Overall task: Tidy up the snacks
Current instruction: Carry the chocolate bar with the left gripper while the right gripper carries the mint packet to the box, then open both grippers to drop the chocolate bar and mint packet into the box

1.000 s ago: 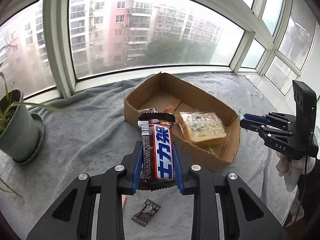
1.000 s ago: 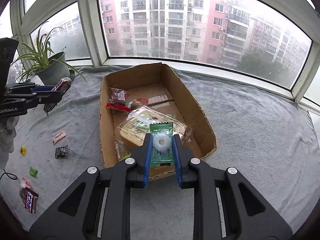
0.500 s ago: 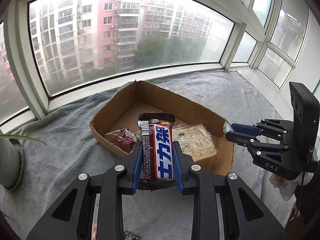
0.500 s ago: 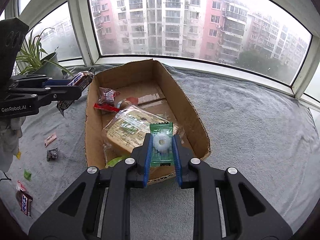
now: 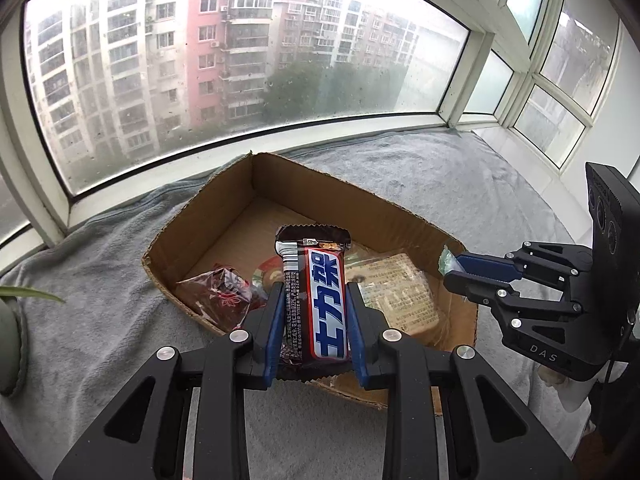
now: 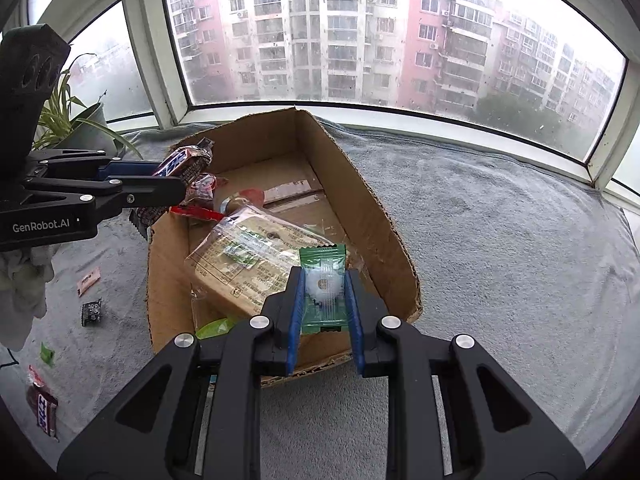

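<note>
An open cardboard box [image 5: 360, 204] [image 6: 360, 196] lies on a grey blanket. Inside are a clear-wrapped bread pack [image 6: 248, 264] [image 5: 400, 296], a dark red packet [image 5: 220, 292] and a small red item. My left gripper [image 5: 314, 300] is shut on a brown, red and blue chocolate bar [image 5: 320, 304], held over the box's left edge; it also shows in the right wrist view [image 6: 184, 164]. My right gripper [image 6: 324, 284] is shut on a green wrapped candy [image 6: 322, 292], held over the box's near right end; the candy tip also shows in the left wrist view [image 5: 447, 261].
Loose snacks lie on the blanket left of the box: a pink packet [image 6: 88, 280], a dark packet [image 6: 92, 310], a green candy [image 6: 47, 354] and a chocolate bar [image 6: 42, 406]. A potted plant [image 6: 80, 128] stands at the far left by the window.
My left gripper has carried the chocolate bar rightward, from beside the box to over its left edge. My right gripper with the green candy has moved closer over the box's near end.
</note>
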The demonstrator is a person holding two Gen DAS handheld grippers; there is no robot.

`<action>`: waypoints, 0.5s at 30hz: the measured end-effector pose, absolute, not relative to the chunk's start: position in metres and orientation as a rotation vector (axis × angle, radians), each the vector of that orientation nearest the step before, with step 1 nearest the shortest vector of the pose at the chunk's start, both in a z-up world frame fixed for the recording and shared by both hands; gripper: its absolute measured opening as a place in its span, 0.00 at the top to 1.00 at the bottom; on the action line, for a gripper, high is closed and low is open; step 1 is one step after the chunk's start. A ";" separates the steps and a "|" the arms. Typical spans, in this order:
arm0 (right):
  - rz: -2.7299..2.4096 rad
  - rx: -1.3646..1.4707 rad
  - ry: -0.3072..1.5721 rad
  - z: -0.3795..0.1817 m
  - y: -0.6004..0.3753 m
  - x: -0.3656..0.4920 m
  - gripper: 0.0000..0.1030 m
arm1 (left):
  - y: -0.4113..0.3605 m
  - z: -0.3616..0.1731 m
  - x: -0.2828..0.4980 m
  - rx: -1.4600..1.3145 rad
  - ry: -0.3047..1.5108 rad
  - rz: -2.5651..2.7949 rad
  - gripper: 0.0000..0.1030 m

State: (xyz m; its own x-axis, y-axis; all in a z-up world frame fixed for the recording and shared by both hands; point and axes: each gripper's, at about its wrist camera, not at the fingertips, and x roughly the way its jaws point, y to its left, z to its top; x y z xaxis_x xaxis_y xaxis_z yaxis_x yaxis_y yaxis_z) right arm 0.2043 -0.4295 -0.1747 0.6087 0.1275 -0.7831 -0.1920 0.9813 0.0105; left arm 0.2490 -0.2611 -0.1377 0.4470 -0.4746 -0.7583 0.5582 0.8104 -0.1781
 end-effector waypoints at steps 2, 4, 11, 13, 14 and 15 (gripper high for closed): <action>0.183 -0.077 0.900 -0.176 -0.431 0.205 0.80 | -0.263 -0.138 0.250 0.101 0.905 -0.640 0.74; 0.184 -0.082 0.905 -0.176 -0.430 0.206 0.79 | -0.263 -0.138 0.250 0.101 0.908 -0.642 0.74; 0.172 -0.101 0.900 -0.176 -0.426 0.205 0.76 | -0.266 -0.140 0.251 0.104 0.915 -0.641 0.74; 0.173 -0.100 0.902 -0.176 -0.426 0.205 0.74 | -0.268 -0.139 0.251 0.105 0.911 -0.638 0.73; 0.175 -0.102 0.903 -0.175 -0.425 0.204 0.70 | -0.268 -0.138 0.250 0.104 0.909 -0.638 0.72; 0.168 -0.110 0.898 -0.175 -0.425 0.204 0.58 | -0.268 -0.138 0.250 0.104 0.906 -0.636 0.66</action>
State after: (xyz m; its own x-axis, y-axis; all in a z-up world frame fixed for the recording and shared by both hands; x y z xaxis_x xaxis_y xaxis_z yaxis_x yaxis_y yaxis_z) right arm 0.2036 -0.4247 -0.1748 0.6113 0.0992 -0.7852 -0.1915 0.9812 -0.0251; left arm 0.2504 -0.2681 -0.1377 0.4482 -0.4702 -0.7603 0.5554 0.8129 -0.1753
